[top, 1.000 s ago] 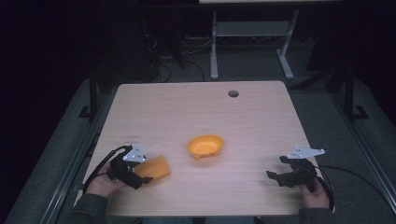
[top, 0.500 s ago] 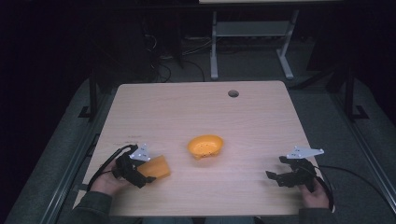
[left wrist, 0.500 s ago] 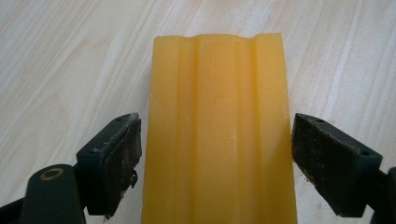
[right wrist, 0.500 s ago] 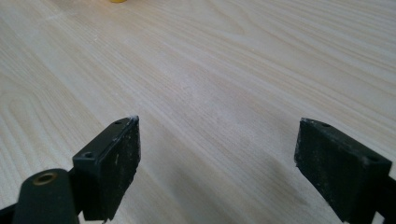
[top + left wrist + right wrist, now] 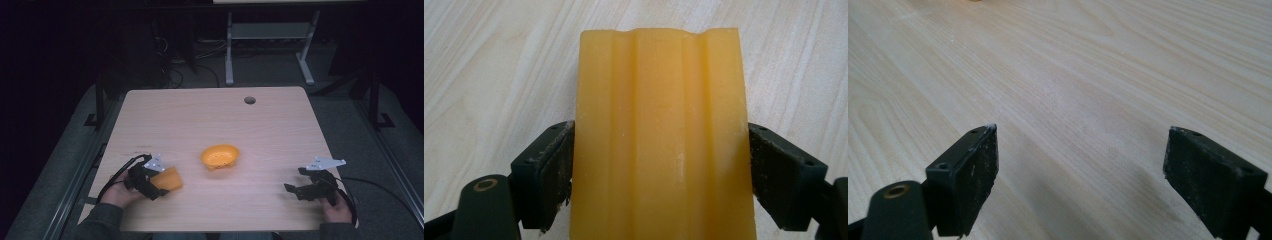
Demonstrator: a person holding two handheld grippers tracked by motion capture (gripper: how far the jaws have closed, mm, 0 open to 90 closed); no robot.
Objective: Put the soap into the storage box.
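Matt pale wood-grain table (image 5: 280, 125)

- Your left gripper (image 5: 159, 186) is black, with a small grey three-cornered plate on top.
- A black cable loops out from behind it.
- Your left sleeve (image 5: 100, 222) looks dark grey-green.
- Your right gripper (image 5: 294, 190) is black too, with a grey plate above it and a black cable running off behind.
- Up close, each jaw is a flat black block with tiny screw holes and pale dust on it.
- Below the jaw sits a round brass ring (image 5: 485, 184).
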